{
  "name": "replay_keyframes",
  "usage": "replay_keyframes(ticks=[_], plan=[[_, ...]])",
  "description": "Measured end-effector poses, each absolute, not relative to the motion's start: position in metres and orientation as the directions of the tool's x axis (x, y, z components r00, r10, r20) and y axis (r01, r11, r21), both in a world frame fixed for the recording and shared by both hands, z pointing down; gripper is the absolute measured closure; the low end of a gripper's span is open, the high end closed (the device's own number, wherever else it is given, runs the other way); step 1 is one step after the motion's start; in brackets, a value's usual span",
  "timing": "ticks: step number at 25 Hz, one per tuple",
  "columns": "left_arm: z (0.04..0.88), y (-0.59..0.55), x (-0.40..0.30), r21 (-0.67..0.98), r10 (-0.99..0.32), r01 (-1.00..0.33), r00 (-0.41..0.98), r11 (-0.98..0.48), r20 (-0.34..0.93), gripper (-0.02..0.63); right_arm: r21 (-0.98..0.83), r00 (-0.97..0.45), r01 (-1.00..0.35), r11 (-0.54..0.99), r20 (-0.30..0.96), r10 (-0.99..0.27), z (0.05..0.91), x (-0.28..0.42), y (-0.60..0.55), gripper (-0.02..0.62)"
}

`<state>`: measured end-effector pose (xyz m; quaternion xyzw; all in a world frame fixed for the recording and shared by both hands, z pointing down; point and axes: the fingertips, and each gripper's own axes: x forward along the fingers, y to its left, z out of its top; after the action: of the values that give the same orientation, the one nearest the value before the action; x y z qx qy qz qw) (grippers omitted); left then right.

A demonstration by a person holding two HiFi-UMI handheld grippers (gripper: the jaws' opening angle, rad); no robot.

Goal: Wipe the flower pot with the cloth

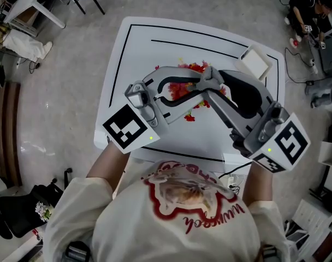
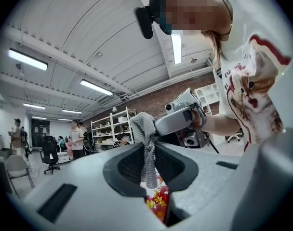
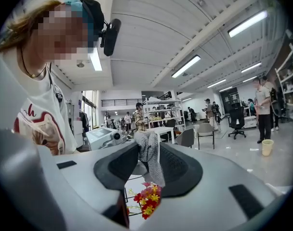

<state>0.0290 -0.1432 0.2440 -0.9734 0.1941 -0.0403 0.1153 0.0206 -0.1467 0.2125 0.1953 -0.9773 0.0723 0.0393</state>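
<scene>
My left gripper (image 1: pixel 201 86) has its jaws closed on the grey cloth (image 2: pixel 147 150), a strip hanging with its long axis vertical and its free end pointing down at the red-yellow flowers (image 1: pixel 182 89) over the table (image 1: pixel 155 53), and my right gripper (image 1: pixel 209 86) has its jaws pinched on the cloth's bunched top.

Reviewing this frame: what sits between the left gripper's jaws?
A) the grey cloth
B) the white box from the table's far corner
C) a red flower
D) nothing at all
A: in the left gripper view, the grey cloth hangs pinched between the closed jaws of the left gripper, and the red and yellow flowers show only below it.
</scene>
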Motion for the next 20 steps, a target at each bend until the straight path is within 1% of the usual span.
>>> replay_keyframes(ticks=[6, 10, 11, 12, 13, 16, 20], plan=[[0.244, -0.145, 0.022, -0.215, -0.4, -0.386, 0.916, -0.897, 0.022, 0.551, -0.139, -0.915, -0.404, 0.904, 0.065, -0.399, 0.207, 0.03, -0.148, 0.476], [0.243, -0.152, 0.013, -0.185, -0.432, -0.424, 0.902, -0.887, 0.007, 0.551, -0.119, -0.886, -0.463, 0.878, 0.032, -0.462, 0.202, 0.045, -0.155, 0.483], [0.243, -0.156, 0.009, -0.175, -0.445, -0.437, 0.896, -0.882, 0.002, 0.551, -0.12, -0.878, -0.476, 0.871, 0.023, -0.477, 0.202, 0.049, -0.158, 0.492], [0.243, -0.159, 0.004, -0.166, -0.457, -0.451, 0.89, -0.877, -0.003, 0.551, -0.121, -0.871, -0.49, 0.863, 0.015, -0.492, 0.203, 0.053, -0.16, 0.529], [0.243, -0.162, -0.001, -0.157, -0.468, -0.463, 0.884, -0.872, -0.01, 0.551, -0.121, -0.864, -0.501, 0.857, 0.009, -0.504, 0.204, 0.056, -0.162, 0.582], [0.243, -0.172, -0.015, -0.151, -0.493, -0.49, 0.87, -0.859, -0.02, 0.551, -0.117, -0.855, -0.517, 0.848, 0.016, -0.519, 0.21, 0.059, -0.165, 0.595], [0.25, -0.188, -0.026, -0.182, -0.506, -0.496, 0.863, -0.849, 0.012, 0.551, -0.146, -0.843, -0.534, 0.833, 0.011, -0.538, 0.217, 0.064, -0.172, 0.596]])
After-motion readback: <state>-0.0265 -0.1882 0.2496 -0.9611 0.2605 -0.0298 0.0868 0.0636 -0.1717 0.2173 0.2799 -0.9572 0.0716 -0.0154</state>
